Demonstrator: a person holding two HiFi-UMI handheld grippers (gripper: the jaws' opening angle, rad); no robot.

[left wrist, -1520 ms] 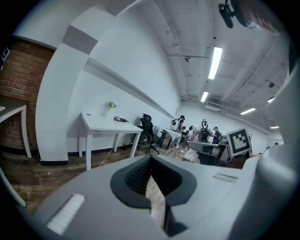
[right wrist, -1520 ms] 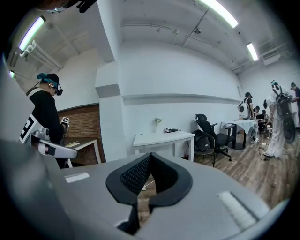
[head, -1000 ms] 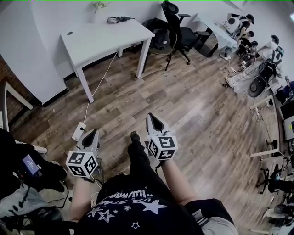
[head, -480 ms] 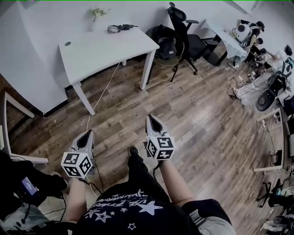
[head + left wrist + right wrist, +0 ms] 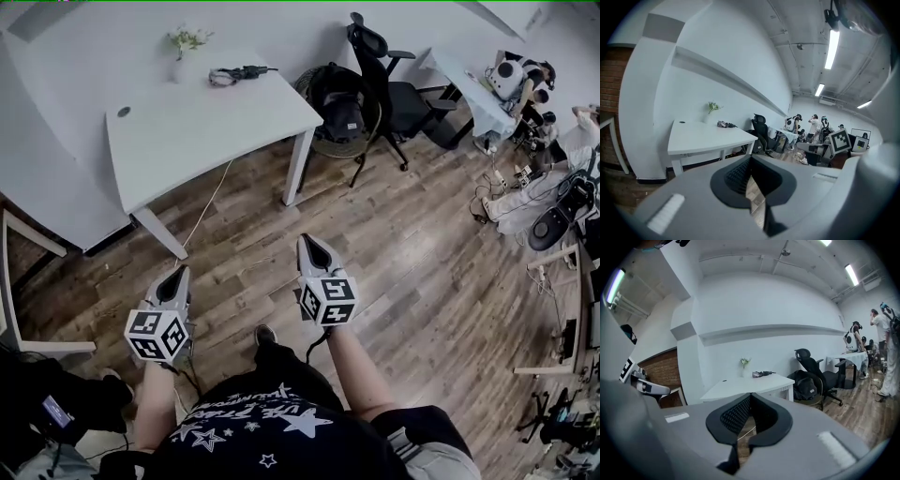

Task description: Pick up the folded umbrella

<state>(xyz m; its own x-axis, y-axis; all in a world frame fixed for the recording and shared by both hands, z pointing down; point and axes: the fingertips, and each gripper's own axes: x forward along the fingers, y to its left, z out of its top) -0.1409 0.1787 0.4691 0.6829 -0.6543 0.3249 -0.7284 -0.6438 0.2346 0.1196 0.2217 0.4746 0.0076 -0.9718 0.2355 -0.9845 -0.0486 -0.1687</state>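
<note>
The folded umbrella [image 5: 234, 73] is a dark bundle lying near the far edge of the white table [image 5: 206, 127], beside a small vase with a plant [image 5: 185, 42]. It also shows in the left gripper view as the umbrella [image 5: 725, 124] on the table [image 5: 703, 138], and in the right gripper view as the umbrella [image 5: 761, 374] on the table [image 5: 740, 386]. My left gripper [image 5: 178, 274] and right gripper [image 5: 305, 240] are held side by side over the wooden floor, well short of the table. Both point toward it, shut and empty; the left gripper [image 5: 750, 157] and right gripper [image 5: 751, 394] show jaw tips meeting.
A cable [image 5: 211, 202] hangs from the table to the floor. A black office chair [image 5: 384, 66] and a round seat holding a black bag [image 5: 339, 103] stand right of the table. A second desk [image 5: 464, 75], people and gear fill the far right. A wooden frame [image 5: 19, 225] is at the left.
The table and umbrella have come nearer and lower in the head view as I walk toward them. Both grippers keep their pose ahead of my body, jaws unchanged.
</note>
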